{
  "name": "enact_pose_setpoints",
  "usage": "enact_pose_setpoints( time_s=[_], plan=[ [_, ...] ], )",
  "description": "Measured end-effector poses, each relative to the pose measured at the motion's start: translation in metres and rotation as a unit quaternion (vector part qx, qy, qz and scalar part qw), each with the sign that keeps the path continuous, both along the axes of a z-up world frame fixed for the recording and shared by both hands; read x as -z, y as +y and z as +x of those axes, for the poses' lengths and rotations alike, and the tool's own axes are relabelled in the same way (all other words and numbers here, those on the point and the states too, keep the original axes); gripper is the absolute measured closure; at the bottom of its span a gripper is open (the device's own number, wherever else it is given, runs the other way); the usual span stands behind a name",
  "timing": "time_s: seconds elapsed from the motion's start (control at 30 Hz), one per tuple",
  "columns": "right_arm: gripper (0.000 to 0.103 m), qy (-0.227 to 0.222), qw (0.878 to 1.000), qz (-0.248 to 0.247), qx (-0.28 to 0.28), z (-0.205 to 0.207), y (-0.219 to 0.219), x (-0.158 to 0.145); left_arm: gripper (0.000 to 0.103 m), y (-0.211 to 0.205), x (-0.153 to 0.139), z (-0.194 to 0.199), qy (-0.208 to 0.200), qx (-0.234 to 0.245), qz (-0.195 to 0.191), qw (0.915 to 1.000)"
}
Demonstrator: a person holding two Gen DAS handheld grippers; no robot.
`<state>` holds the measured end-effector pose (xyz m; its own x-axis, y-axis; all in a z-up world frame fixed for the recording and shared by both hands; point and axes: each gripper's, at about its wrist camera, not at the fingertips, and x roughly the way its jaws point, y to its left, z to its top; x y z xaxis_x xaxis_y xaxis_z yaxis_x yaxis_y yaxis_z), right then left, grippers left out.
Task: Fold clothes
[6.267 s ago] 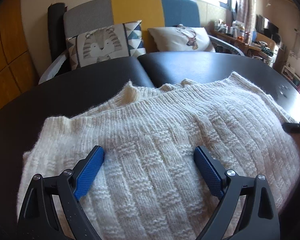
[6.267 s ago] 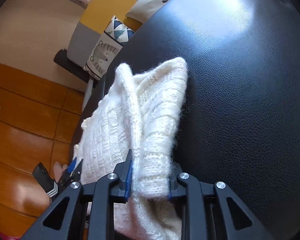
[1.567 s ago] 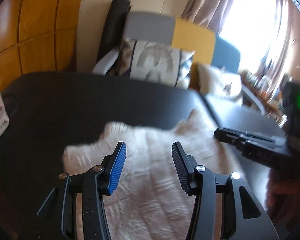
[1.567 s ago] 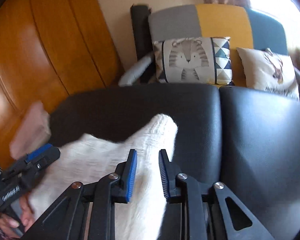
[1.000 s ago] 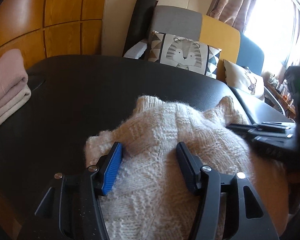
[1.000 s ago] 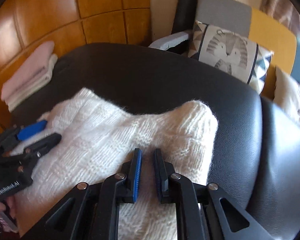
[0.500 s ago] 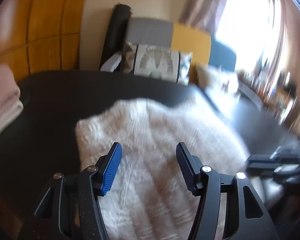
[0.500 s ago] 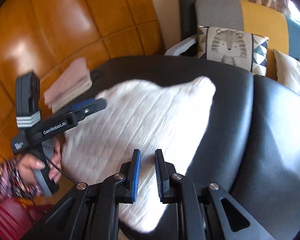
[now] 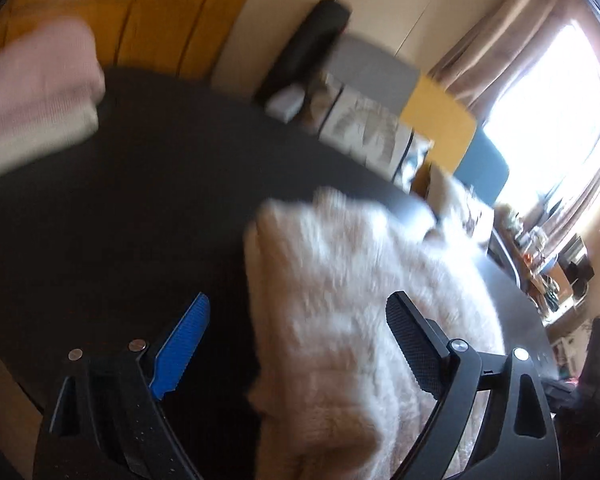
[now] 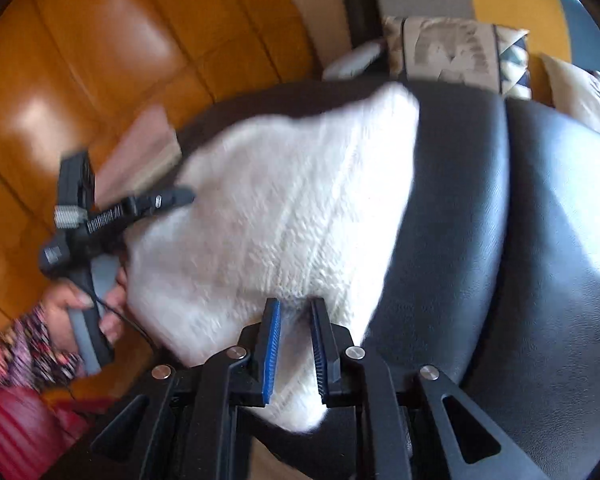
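A cream knitted sweater (image 9: 360,280) lies folded on the black leather table (image 9: 120,220). My left gripper (image 9: 296,344) hovers over the sweater's left edge with its jaws opening wide. Its blue pad is over bare table and its black pad over the knit, and neither pad presses the sweater. In the right wrist view the sweater (image 10: 292,200) stretches away from my right gripper (image 10: 296,310). The right jaws are almost closed on the sweater's near edge, with knit filling the narrow gap. A person's hand (image 10: 84,300) holds the left gripper's handle at the sweater's left side.
Folded pink and beige clothes (image 9: 32,92) sit stacked at the table's far left (image 10: 140,148). A tiger-print cushion (image 10: 452,52) rests on a grey, yellow and blue sofa behind the table. An orange padded wall (image 10: 100,60) is on the left. Bare black leather (image 10: 540,240) lies right of the sweater.
The left jaws have spread much wider and the left gripper has shifted left off the sweater's middle. The right gripper has drawn back to the sweater's near edge, its jaws still close together.
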<state>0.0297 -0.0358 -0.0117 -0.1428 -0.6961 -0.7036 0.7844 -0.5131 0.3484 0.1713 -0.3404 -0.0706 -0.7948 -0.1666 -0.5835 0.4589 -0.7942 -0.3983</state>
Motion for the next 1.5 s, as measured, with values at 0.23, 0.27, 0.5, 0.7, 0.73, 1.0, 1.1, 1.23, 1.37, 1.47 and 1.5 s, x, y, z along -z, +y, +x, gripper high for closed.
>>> enact_pose_setpoints(
  time_s=[0.23,0.27,0.5,0.7,0.73,1.0,1.1,1.23,1.37,1.47,1.5],
  plan=[
    [0.074,0.004,0.999,0.0,0.044,-0.035,-0.008,-0.021,0.011,0.005,-0.007,-0.028,-0.063,0.069,-0.073,0.993],
    [0.074,-0.015,0.999,0.001,0.05,-0.041,-0.008,-0.019,0.011,0.004,-0.005,-0.031,-0.065,0.081,-0.063,0.9926],
    [0.06,-0.162,0.979,-0.039,0.114,-0.079,0.017,0.008,0.01,-0.025,0.019,-0.05,-0.069,0.102,0.06,0.9906],
    [0.031,-0.273,0.955,-0.07,0.098,-0.093,0.018,0.032,0.004,-0.02,0.026,-0.065,-0.082,0.151,0.065,0.983],
    [0.031,-0.279,0.954,-0.066,0.087,-0.093,0.014,0.035,0.002,-0.02,0.025,-0.068,-0.083,0.159,0.064,0.9817],
    [0.015,-0.281,0.958,-0.04,0.037,-0.079,-0.008,0.047,0.0,-0.01,0.026,-0.08,-0.087,0.188,0.034,0.9777],
    [0.013,-0.278,0.959,-0.038,0.035,-0.075,-0.005,0.045,0.0,-0.007,0.025,-0.082,-0.095,0.185,0.032,0.9775],
    [0.012,-0.25,0.967,-0.03,0.025,-0.066,-0.006,0.04,0.013,0.002,0.023,-0.082,-0.093,0.188,0.034,0.9771],
    [0.031,-0.219,0.975,-0.002,0.038,-0.058,-0.007,0.032,0.043,0.009,0.02,-0.079,-0.072,0.193,0.038,0.9778],
    [0.042,-0.214,0.976,-0.007,0.05,-0.056,-0.005,0.021,0.063,0.012,0.009,-0.072,-0.058,0.191,0.026,0.9795],
    [0.045,-0.204,0.978,-0.006,0.051,-0.054,-0.005,0.014,0.065,0.01,0.006,-0.069,-0.053,0.189,0.03,0.98]
  ],
)
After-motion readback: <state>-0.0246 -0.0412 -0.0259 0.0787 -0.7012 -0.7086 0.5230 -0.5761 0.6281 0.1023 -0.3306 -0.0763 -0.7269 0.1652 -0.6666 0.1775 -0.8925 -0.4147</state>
